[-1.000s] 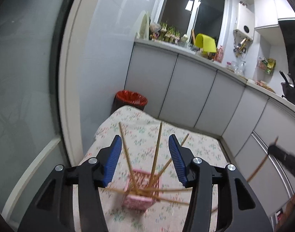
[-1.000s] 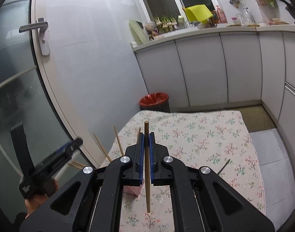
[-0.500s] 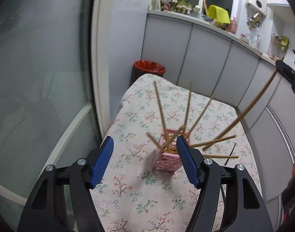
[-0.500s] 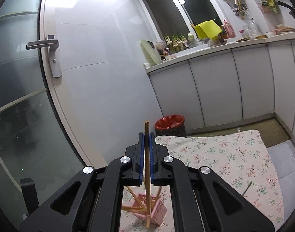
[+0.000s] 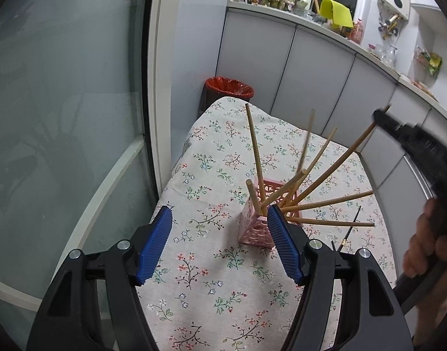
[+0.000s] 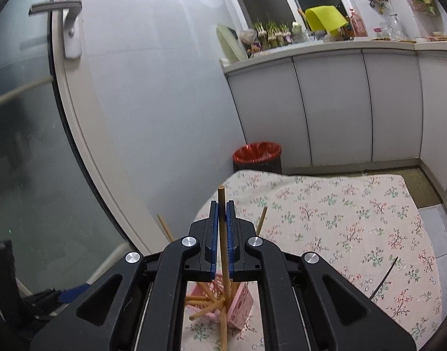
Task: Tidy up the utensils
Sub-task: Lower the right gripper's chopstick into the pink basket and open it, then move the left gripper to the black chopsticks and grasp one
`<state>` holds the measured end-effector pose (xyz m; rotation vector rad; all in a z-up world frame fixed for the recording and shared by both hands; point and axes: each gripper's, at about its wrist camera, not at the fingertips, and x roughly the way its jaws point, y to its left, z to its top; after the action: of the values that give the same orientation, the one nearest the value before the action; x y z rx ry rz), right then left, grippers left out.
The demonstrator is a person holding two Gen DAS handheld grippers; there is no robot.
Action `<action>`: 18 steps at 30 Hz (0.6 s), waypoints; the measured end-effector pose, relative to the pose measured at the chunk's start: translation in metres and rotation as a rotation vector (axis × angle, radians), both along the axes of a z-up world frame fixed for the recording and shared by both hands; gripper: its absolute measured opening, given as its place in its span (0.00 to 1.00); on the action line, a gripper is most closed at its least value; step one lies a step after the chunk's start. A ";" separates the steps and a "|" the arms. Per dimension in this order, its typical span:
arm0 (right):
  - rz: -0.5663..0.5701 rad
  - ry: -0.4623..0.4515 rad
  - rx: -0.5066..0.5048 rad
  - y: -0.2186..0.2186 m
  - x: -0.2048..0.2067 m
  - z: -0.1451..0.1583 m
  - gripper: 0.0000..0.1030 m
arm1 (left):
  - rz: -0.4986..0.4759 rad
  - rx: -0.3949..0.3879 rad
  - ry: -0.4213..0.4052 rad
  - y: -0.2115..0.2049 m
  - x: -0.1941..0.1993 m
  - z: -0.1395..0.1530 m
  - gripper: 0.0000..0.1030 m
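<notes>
A pink lattice holder [image 5: 257, 228] stands on the floral tablecloth [image 5: 211, 158] with several wooden chopsticks [image 5: 254, 152] fanned out of it. My left gripper [image 5: 220, 245] is open and empty, just in front of the holder, its right pad close to the holder's side. My right gripper [image 6: 222, 222] is shut on one wooden chopstick [image 6: 222, 199], held nearly upright above the holder [image 6: 241, 301]. In the left wrist view the right gripper [image 5: 413, 143] comes in from the right, its chopstick [image 5: 355, 149] slanting down to the holder. A black chopstick [image 5: 352, 219] lies on the cloth to the right.
A red-lined bin [image 5: 229, 87] stands past the table's far end by grey cabinets [image 5: 311, 79]. A glass door [image 6: 33, 146] with a handle [image 6: 68, 29] runs along the left. A hand [image 5: 428, 248] holds the right gripper. The countertop [image 6: 311, 46] carries plants and bottles.
My right gripper has carried its chopstick over the pink holder and lowered it. My left gripper, still open, has drawn back so the holder lies ahead of its right pad.
</notes>
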<state>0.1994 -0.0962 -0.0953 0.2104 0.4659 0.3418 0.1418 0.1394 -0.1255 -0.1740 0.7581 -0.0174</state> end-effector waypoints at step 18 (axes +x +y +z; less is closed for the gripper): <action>-0.169 0.160 -0.056 -0.083 -0.031 -0.009 0.65 | -0.087 0.007 0.089 -0.034 -0.009 -0.017 0.79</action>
<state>0.1688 -0.1795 -0.1042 0.2225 0.6107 0.1465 0.1328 0.1052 -0.1427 -0.1360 0.8540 -0.0902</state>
